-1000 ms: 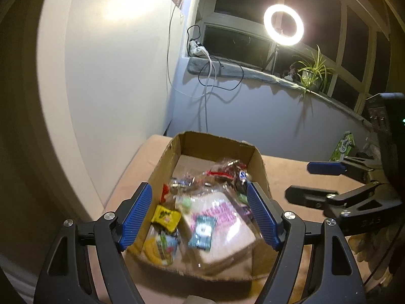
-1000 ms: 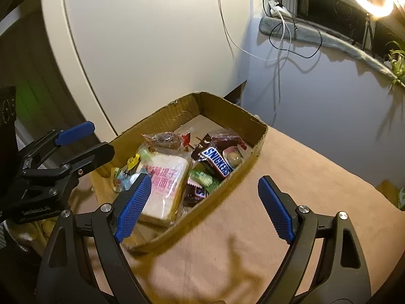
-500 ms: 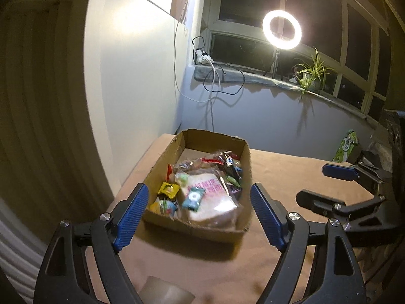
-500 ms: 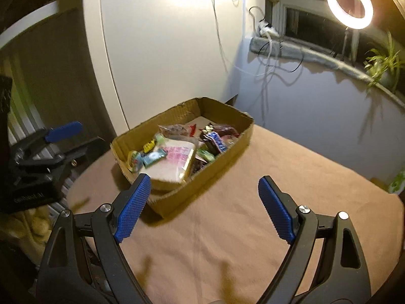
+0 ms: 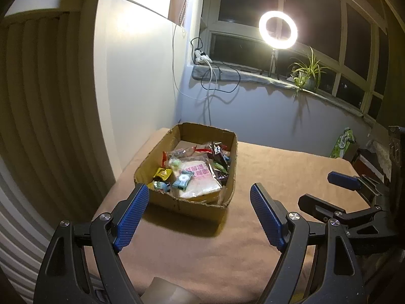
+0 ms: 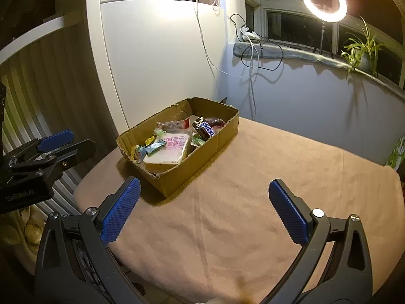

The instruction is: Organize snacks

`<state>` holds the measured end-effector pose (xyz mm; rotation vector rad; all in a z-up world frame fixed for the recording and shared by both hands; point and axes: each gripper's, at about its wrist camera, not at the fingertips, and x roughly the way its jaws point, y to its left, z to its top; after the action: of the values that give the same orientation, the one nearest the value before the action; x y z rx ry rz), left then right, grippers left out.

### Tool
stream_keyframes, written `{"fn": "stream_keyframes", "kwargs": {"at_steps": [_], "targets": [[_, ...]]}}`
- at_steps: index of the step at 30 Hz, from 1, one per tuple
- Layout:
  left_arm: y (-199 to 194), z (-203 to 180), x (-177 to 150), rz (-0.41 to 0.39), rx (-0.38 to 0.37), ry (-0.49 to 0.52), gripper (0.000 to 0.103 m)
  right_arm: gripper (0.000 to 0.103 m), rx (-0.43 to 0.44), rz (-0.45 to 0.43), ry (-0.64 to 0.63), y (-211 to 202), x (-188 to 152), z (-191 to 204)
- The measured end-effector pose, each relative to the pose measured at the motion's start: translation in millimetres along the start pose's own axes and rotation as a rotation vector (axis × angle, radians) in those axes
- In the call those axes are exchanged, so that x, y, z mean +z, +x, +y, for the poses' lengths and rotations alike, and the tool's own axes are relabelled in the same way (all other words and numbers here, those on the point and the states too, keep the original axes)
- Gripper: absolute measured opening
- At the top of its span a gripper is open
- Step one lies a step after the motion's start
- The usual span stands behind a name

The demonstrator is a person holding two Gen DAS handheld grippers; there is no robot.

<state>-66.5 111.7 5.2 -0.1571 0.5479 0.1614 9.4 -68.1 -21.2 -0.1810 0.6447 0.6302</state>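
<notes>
Both tongs are spread wide with nothing between them, hanging over the tan-covered worktop (image 5: 265,167) on the near side of the box (image 5: 192,206). The left tongs (image 5: 200,217) sit just short of the box's near wall, blue pads either side of its front corner in the left view. The right tongs (image 6: 203,210) are off to the side over bare cloth, and their jaws have just been opening further, again with nothing between the pads. Each wrist camera catches the other tool at the edge of its picture.

The box is an open cardboard tray sitting at the far left corner of the worktop, close to the white wall panel (image 6: 157,58). All the snacks are in it: a big bread pack (image 6: 173,149) with pink print lying flat near the front, a Snickers bar (image 6: 205,129) propped further back, a yellow candy (image 5: 163,173) and a light blue wrapped one (image 5: 182,182) by the bread, plus a jumble of red and green wrappers I can't read. The rest of the cloth is bare.

Behind it there's a lit ring light (image 5: 278,29) and a plant (image 5: 305,74) on the windowsill, with cables (image 5: 210,81) dangling down the wall.
</notes>
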Motion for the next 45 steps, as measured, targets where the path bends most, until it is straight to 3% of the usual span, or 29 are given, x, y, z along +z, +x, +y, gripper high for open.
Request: {"fn": "stream_keyframes", "kwargs": {"at_steps": [16,32,45], "targets": [[7.7,-12.6,-0.5,0.016,0.024,0.011,0.083,0.103,-0.011,0.002,0.023,-4.5,-10.1,-16.7],[26.9,-37.7,10.8,0.04,0.072,0.018,0.083,0.103,-0.024,0.017,0.019,-5.4,-21.9,-63.2],[26.0,-29.3,4.4,0.04,-0.012,-0.009,0.083,0.103,-0.124,0.017,0.048,-24.4,-24.5,-71.4]]}}
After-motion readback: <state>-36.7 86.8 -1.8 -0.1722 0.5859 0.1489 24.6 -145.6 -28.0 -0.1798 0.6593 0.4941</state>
